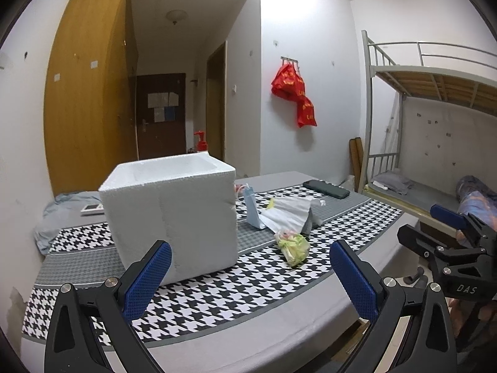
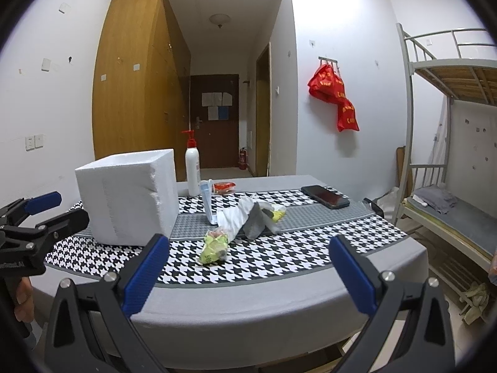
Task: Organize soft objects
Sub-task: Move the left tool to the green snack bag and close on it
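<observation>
A white foam box (image 1: pixel 170 214) stands on the table, open at the top; it also shows in the right wrist view (image 2: pixel 127 199). Right of it lie soft items: a green-yellow crumpled bag (image 1: pixel 293 245) (image 2: pixel 214 245), a white cloth with a grey sock (image 1: pixel 289 214) (image 2: pixel 248 217), and a light blue pouch (image 1: pixel 253 208) (image 2: pixel 208 200). My left gripper (image 1: pixel 250 279) is open and empty, near the table's front edge, facing the box. My right gripper (image 2: pixel 248 276) is open and empty, in front of the green bag.
The table has a houndstooth cloth (image 2: pixel 279 261). A black phone (image 1: pixel 326 189) (image 2: pixel 326 196) lies at the back right. A white pump bottle (image 2: pixel 192 168) and a red packet (image 2: pixel 225 186) stand behind the box. A bunk bed (image 2: pixel 450 155) is on the right.
</observation>
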`<state>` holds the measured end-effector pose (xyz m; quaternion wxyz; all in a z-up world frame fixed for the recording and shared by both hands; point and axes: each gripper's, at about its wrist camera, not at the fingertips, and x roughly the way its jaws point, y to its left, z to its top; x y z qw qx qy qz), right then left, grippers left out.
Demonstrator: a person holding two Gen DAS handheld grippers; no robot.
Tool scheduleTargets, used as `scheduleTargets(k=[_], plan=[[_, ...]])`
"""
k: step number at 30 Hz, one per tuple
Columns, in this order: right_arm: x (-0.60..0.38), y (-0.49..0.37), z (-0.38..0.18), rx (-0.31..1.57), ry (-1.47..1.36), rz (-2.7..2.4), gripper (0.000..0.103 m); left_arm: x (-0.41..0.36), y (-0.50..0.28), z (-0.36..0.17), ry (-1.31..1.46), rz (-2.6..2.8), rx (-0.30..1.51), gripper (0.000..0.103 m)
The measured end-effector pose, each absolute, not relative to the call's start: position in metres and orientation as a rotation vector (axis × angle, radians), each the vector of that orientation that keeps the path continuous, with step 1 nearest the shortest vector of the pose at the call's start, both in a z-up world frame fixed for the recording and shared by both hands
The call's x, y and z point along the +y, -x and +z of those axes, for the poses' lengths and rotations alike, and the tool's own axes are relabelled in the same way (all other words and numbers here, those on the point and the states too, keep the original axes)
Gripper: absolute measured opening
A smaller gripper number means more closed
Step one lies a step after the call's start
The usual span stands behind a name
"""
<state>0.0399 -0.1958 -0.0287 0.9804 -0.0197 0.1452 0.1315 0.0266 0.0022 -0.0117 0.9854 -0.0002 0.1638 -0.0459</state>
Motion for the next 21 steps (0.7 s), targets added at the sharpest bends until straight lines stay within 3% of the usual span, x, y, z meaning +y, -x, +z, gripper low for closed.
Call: scheduleTargets(k=[21], plan=[[-0.205, -0.105, -0.041, 0.380, 0.039, 0.253, 0.103, -0.026, -0.087, -0.025, -0.030, -0.164, 0.461, 0.102]])
